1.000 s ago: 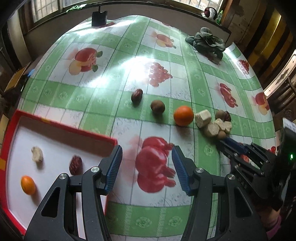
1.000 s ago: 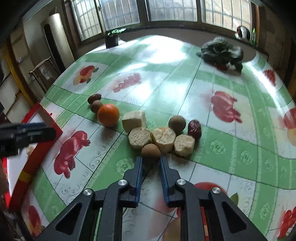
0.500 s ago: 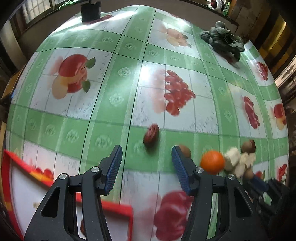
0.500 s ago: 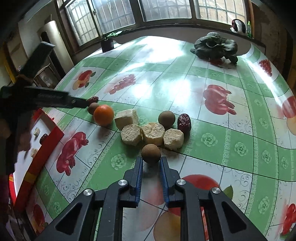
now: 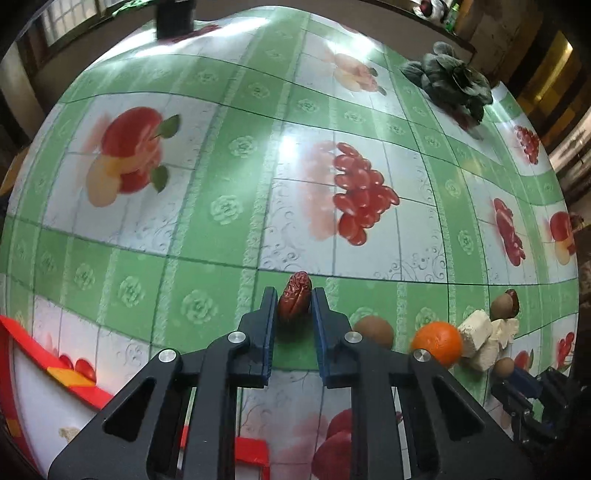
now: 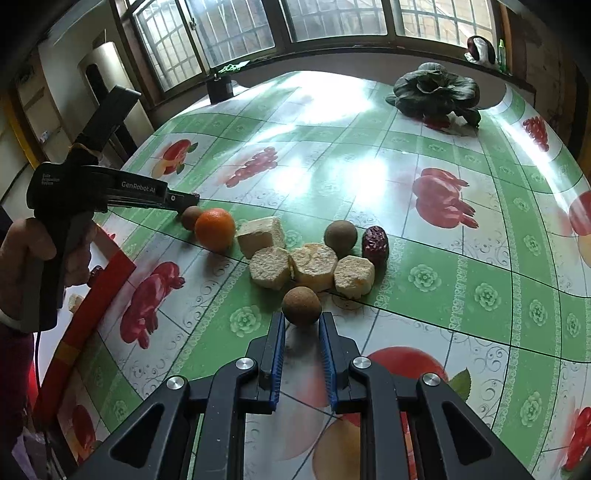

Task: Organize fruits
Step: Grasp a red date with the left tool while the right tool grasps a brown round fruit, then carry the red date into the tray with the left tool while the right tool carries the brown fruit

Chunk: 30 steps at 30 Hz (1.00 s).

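My left gripper (image 5: 294,300) is shut on a red date (image 5: 294,297) on the tablecloth. A brown longan (image 5: 372,330), an orange (image 5: 437,343) and pale cut pieces (image 5: 480,338) lie to its right. My right gripper (image 6: 301,321) has its jaws close on either side of a brown longan (image 6: 301,305), touching or nearly so. Beyond it lie several pale cut pieces (image 6: 314,266), another longan (image 6: 340,233), a red date (image 6: 375,240) and the orange (image 6: 214,229). The left gripper also shows in the right wrist view (image 6: 184,201).
A red-rimmed white tray (image 5: 44,373) lies at the near left, with a pale piece inside; its rim also shows in the right wrist view (image 6: 99,295). A dark leafy vegetable (image 6: 436,92) sits at the far right. A small black pot (image 5: 173,16) stands at the far edge.
My left gripper moved forward from over the tray and closed on the red date. My right gripper stayed near the front longan and edged closer to it.
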{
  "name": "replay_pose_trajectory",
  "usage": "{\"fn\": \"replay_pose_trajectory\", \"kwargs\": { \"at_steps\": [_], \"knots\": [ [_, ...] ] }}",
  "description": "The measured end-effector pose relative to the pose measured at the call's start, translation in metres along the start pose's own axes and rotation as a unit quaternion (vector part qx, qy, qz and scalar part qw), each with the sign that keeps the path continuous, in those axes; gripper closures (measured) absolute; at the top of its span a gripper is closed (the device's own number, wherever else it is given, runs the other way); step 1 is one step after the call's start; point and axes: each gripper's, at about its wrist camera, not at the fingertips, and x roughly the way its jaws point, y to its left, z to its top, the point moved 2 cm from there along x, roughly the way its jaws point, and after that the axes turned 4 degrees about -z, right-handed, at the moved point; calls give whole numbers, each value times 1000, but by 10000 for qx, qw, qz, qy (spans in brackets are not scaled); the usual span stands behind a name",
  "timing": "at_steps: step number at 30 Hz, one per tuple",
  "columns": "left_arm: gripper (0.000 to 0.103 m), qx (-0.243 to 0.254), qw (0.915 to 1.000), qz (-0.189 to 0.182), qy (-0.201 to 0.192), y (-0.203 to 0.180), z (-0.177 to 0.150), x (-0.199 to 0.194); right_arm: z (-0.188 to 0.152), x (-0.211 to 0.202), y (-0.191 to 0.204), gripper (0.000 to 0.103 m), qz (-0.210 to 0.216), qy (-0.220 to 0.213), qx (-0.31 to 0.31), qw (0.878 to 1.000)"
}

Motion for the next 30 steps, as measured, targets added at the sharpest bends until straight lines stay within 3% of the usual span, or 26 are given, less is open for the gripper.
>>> {"fn": "replay_pose_trajectory", "kwargs": {
  "at_steps": [7,15,30],
  "knots": [
    [86,-8,9992,151,-361,3,-28,-44,-3,-16,15,85,93,-79,-27,9999],
    [86,57,9966,281,-767,3,-87,-99,-24,-37,40,85,259,-172,43,9995],
    [86,-169,9863,867,-1393,28,-174,-149,-46,-59,120,85,563,-222,-304,9977]
  ]
}}
